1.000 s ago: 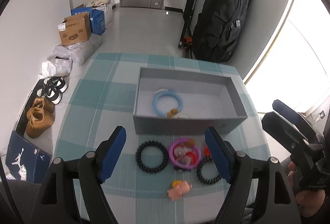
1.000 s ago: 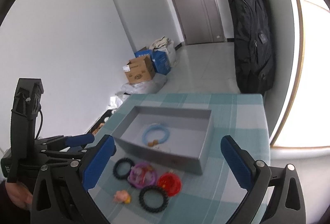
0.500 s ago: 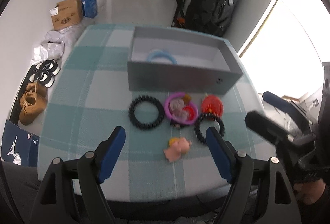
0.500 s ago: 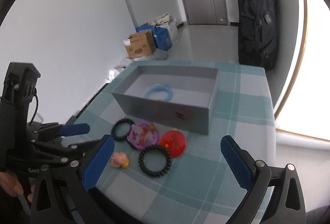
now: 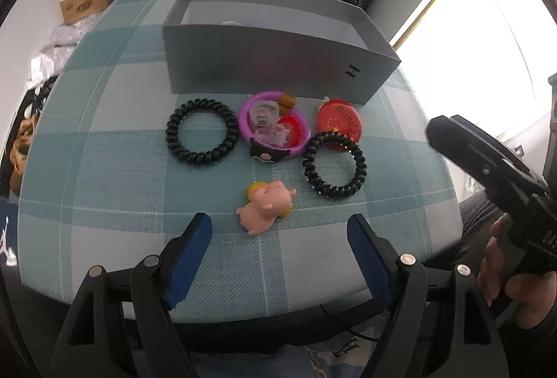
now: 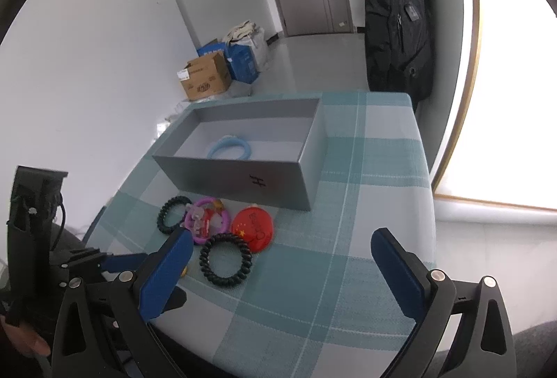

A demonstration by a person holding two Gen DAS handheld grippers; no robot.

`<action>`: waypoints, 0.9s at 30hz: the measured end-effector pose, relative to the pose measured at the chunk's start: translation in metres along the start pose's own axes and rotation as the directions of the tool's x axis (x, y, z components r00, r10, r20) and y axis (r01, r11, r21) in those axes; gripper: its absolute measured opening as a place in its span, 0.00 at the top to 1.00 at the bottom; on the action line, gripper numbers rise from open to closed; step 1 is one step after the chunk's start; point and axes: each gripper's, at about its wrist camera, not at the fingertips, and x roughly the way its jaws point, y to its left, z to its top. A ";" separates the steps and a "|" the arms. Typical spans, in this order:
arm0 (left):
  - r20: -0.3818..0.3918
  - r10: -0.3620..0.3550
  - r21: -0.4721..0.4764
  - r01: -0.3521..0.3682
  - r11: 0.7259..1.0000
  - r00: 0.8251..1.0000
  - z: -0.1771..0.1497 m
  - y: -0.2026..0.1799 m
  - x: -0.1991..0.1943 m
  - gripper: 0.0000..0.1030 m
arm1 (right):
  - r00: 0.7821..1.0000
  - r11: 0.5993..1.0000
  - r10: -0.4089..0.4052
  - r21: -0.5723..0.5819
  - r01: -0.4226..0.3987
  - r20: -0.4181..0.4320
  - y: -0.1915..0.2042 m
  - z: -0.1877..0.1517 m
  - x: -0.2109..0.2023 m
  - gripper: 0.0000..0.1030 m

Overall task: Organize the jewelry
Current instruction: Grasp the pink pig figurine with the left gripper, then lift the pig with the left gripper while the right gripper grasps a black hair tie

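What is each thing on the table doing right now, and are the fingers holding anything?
Grey box: open, no lid.
Blue ring: inside the box.
Left black coil ring: flat on the cloth.
Right black coil ring: flat, overlapping the red disc.
Purple ring: flat, small trinkets inside.
Red disc: flat, by the box.
Pink pig: on its side.
Left gripper: fingers open, empty.
Right gripper: fingers open, empty.

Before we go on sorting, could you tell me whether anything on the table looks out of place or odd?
Only the blue ring lies inside the grey box. The rest sits loose in front of it: the purple ring is heaped with small pieces, and the nearer black coil band overlaps the red disc. Nothing looks broken.
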 end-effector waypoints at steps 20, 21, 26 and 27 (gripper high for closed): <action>0.023 0.028 0.087 -0.030 0.996 0.999 0.010 -0.021 0.010 0.82 | 0.999 0.999 -0.029 -0.016 0.028 -0.038 0.001 -0.003 0.011 0.01; 0.023 0.026 0.085 -0.028 0.996 0.999 0.010 -0.020 0.008 0.82 | 0.999 0.999 -0.030 -0.021 0.029 -0.040 0.002 -0.003 0.012 0.01; 0.018 -0.006 0.051 0.005 0.999 1.000 0.010 -0.014 0.006 0.83 | 0.998 0.999 -0.035 -0.023 0.034 -0.052 0.003 -0.004 0.016 0.01; 0.021 -0.015 0.047 0.014 0.999 1.000 0.008 -0.010 0.002 0.83 | 0.998 0.999 -0.034 -0.021 0.033 -0.053 0.002 -0.004 0.016 0.01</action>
